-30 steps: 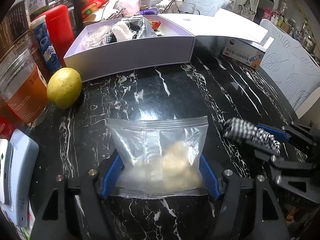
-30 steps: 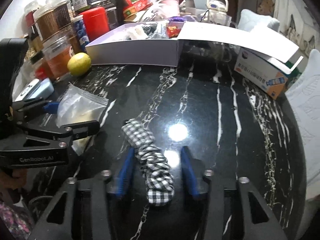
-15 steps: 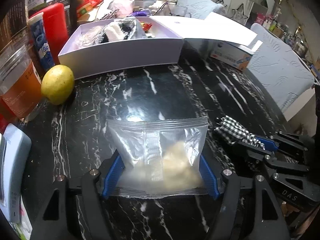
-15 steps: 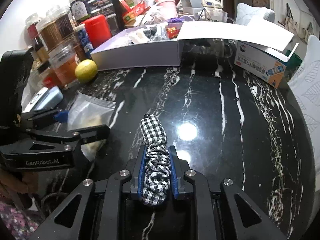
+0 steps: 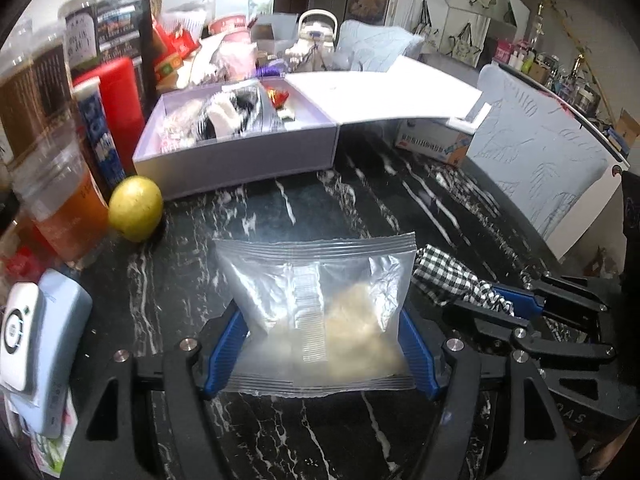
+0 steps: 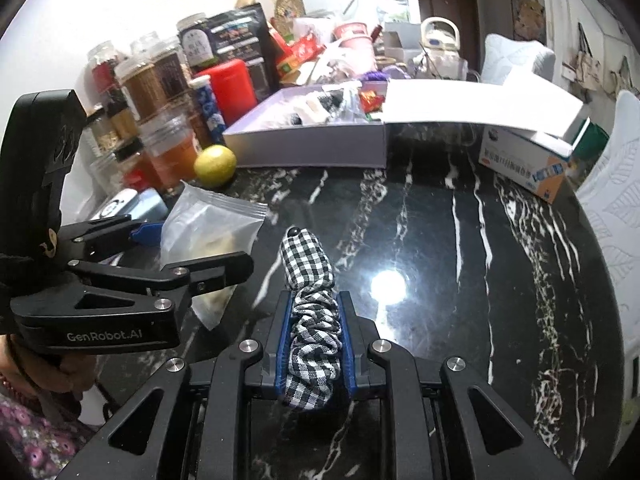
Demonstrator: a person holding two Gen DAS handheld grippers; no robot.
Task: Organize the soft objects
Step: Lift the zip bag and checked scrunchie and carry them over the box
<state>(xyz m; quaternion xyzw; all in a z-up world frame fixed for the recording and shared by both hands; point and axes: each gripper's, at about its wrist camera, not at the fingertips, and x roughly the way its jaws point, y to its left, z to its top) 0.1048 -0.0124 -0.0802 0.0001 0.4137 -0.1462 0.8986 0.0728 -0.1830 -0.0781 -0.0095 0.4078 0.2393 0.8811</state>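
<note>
A second ago the right gripper (image 6: pixel 313 344) stands with its blue pads apart on either side of the black-and-white checked fabric scrunchie (image 6: pixel 310 320), which lies flat on the black marble tabletop (image 6: pixel 460 264). Now those pads are pressed against the scrunchie, bunching it into a narrow roll, and it is raised off the table with its free end jutting forward.

The left gripper (image 5: pixel 322 344) and the clear zip-lock plastic bag (image 5: pixel 320 304) with pale stuffing it holds now sit higher above the table. Both cameras tilt up, so the open white cardboard box (image 5: pixel 240 160) lies lower in the views.
</note>
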